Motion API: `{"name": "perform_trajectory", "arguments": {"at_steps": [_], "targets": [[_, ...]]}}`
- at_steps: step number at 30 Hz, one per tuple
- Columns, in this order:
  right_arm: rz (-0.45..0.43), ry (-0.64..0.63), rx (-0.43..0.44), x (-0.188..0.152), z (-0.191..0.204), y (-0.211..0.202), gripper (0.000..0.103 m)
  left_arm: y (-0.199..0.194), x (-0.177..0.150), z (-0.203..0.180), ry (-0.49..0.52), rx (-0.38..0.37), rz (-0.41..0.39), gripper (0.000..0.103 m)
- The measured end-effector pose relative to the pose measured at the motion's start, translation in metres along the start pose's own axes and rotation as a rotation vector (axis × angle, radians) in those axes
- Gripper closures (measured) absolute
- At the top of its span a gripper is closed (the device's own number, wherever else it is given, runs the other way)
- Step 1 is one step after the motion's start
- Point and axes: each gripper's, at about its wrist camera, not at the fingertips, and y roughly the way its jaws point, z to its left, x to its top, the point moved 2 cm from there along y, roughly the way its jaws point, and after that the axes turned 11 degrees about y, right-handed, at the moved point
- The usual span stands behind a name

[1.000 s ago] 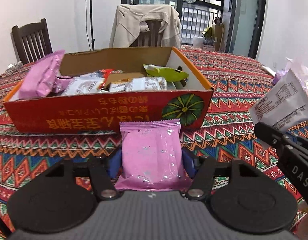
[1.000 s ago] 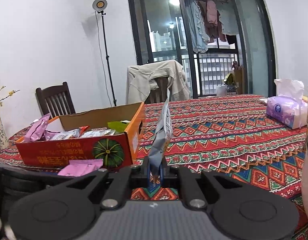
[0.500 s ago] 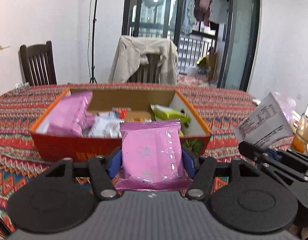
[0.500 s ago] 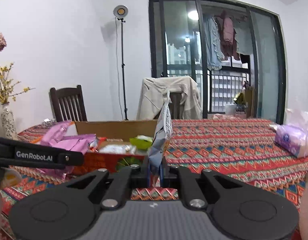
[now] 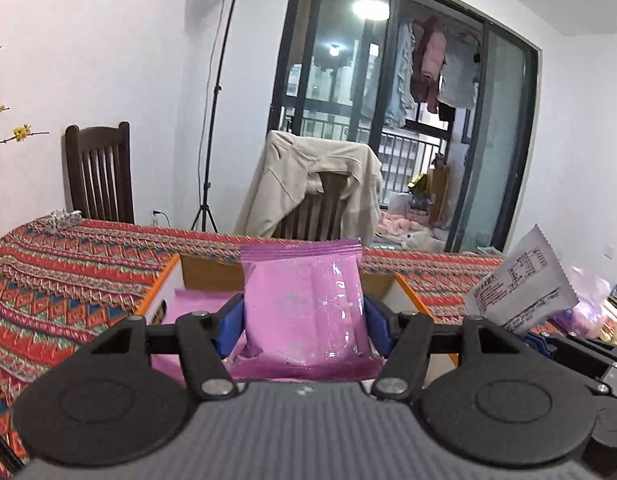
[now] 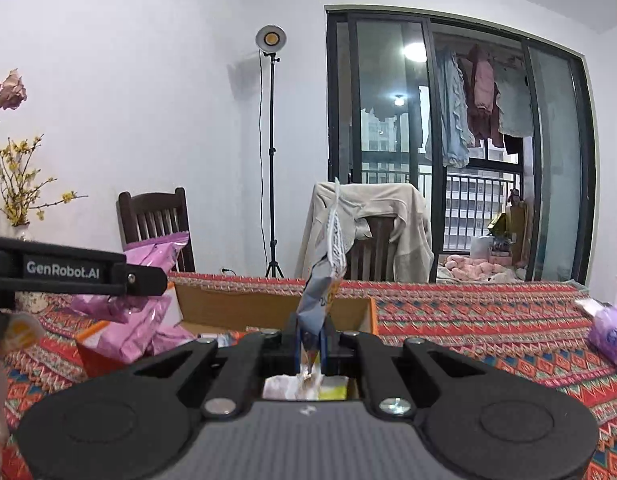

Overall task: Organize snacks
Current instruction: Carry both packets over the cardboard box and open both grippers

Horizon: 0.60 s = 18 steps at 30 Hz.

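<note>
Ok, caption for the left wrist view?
Left tongs hold a pink snack packet above the cardboard snack box.

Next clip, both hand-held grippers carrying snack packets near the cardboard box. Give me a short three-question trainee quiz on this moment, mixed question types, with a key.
1. True or false: the left hand-held gripper is shut on a pink snack packet.
2. Multiple choice: what does the right hand-held gripper hold? A) a green packet B) a white and grey snack packet, pinched edge-on C) nothing
3. Fill in: in the left wrist view, the open cardboard box lies directly ____ the held pink packet.

Key: 1 true; 2 B; 3 behind
</note>
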Motion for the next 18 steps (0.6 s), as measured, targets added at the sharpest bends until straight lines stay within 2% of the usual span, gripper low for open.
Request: {"name": "perform_trajectory", "arguments": {"at_steps": [7,18], "targets": [[0.016,0.009,0.0,0.009,0.02,0.043,0.095,0.033,0.006,0.025,-0.036,0.036,-0.007,0.04],[0.087,-0.002,0.006,-0.001,0.035,0.106,0.095,0.077,-0.006,0.051,-0.047,0.083,0.024,0.04]]}}
